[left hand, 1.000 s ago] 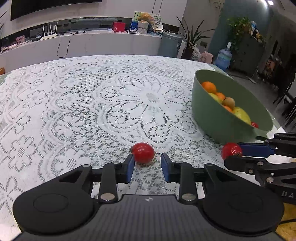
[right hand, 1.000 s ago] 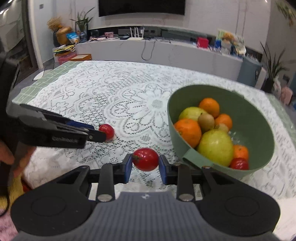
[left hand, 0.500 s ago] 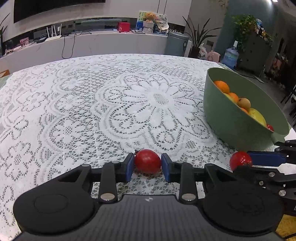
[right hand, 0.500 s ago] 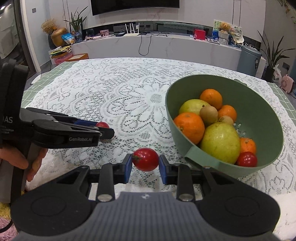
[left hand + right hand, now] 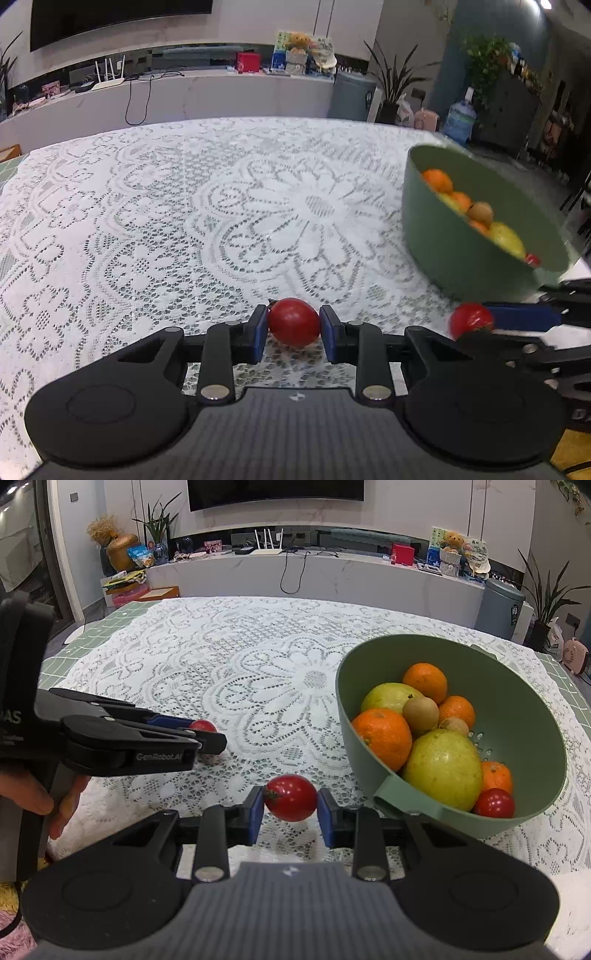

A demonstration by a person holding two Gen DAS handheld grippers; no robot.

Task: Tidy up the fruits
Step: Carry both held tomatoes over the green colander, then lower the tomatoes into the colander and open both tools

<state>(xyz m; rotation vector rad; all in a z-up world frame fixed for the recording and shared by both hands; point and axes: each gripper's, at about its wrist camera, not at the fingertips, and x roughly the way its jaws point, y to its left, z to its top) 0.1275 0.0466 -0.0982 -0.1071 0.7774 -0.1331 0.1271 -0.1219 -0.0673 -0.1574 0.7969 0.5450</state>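
Left gripper [image 5: 293,324]: jaws closing on a red cherry tomato [image 5: 294,322], both blue pads touching its sides, the fruit low over the lace tablecloth [image 5: 184,221]. Right gripper [image 5: 290,806]: narrow, clamped on a second cherry tomato [image 5: 290,802], held clear of the cloth just beside the green bowl [image 5: 517,701]. The bowl holds oranges [image 5: 382,737], green-yellow fruit [image 5: 443,768], small brown fruit and one more tomato [image 5: 494,803]. A hand [image 5: 33,794] grips the left tool's handle.

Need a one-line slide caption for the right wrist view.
Right gripper holds a cherry tomato beside the green bowl of fruit.
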